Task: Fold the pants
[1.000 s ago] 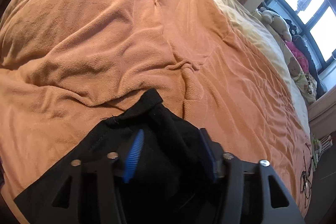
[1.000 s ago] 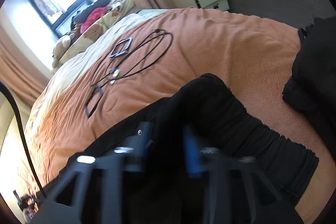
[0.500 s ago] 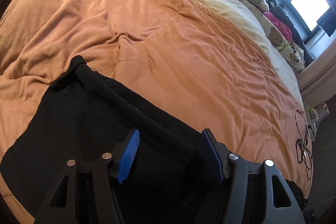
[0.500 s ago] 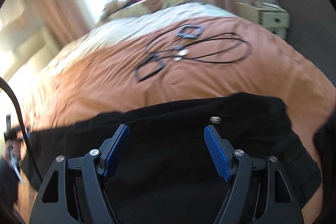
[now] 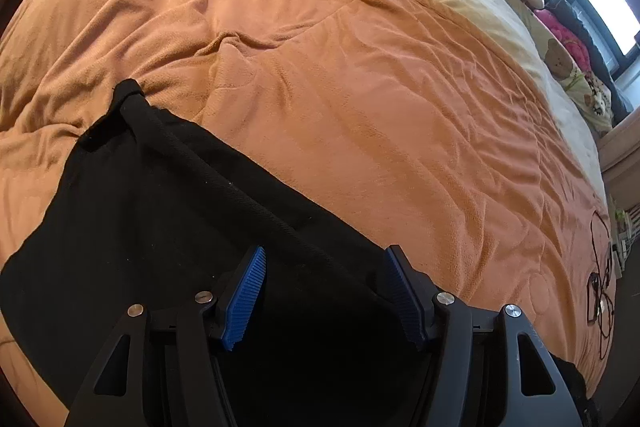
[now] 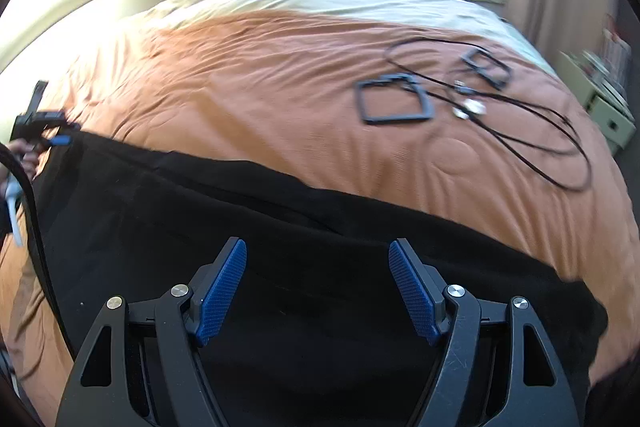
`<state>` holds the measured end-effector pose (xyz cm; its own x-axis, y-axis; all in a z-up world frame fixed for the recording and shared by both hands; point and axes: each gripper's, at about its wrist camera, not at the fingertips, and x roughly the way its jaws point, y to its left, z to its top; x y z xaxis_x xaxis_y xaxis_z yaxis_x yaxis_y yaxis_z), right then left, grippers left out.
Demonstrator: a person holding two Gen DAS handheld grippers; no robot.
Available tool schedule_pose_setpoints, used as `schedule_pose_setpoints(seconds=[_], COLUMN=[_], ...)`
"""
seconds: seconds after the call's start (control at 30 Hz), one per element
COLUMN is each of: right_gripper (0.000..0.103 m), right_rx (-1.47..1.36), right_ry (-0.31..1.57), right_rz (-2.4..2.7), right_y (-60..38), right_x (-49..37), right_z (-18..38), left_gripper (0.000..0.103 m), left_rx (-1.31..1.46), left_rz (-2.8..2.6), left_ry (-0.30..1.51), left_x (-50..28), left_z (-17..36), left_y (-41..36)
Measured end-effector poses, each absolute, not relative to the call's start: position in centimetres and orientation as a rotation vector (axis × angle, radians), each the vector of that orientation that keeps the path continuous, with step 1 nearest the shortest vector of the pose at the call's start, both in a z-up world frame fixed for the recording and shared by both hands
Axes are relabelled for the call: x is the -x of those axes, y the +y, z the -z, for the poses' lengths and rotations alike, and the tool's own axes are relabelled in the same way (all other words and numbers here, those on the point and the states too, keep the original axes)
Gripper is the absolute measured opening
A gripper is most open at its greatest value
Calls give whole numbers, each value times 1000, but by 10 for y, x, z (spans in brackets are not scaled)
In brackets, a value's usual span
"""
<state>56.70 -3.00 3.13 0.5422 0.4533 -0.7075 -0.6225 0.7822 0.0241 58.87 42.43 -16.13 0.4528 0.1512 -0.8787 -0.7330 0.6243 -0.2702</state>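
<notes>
pants [image 5: 168, 227] lie spread black and flat under both tools, nothing pinched: left gripper [image 5: 324, 291] and right gripper [image 6: 318, 291] each hover with jaws apart and empty. beyond them, orange blanket [image 5: 360, 87] and loose cables [image 6: 520, 131]. judged step: laid out, fold pending; next, grip an edge and carry it across.

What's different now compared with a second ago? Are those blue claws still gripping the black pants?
No. A second ago both grippers pinched bunched fabric; now the left gripper and right gripper are open with nothing between their pads. The black pants have gone from bunched to spread flat across the orange blanket. The cables and square frames have not moved on the blanket.
</notes>
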Motion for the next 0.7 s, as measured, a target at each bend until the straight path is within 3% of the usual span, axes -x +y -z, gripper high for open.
schedule_pose_setpoints(seconds=[0.1, 0.17, 0.27, 0.4, 0.5, 0.53, 0.57, 0.6, 0.7], right_gripper=[73, 73, 73, 70, 50, 37, 17, 9, 2], right_rx=[284, 328, 382, 453, 503, 521, 540, 563, 567], right_ry=[761, 776, 808, 844, 896, 913, 929, 939, 909], right_rz=[-715, -760, -813, -849, -879, -869, -860, -849, -825], right_y=[-10, 9, 28, 57, 73, 76, 79, 82, 86], right_x=[-574, -580, -588, -601, -605, -604, -605, -604, -600], right_z=[-31, -28, -23, -12, 0, 2, 7, 11, 13], left_gripper=[45, 17, 4, 0, 0, 0, 0, 0, 0], left_rx=[725, 736, 751, 730, 723, 710, 684, 667, 654], left_rz=[-631, -635, -647, -639, -644, -646, -646, -641, -634], left_ry=[977, 1003, 1000, 987, 971, 961, 952, 945, 916], left_x=[-591, -593, -591, -588, -584, -583, -583, -583, -583], left_z=[170, 177, 182, 182, 179, 177, 172, 169, 158], left_y=[426, 427, 429, 428, 430, 431, 430, 430, 432])
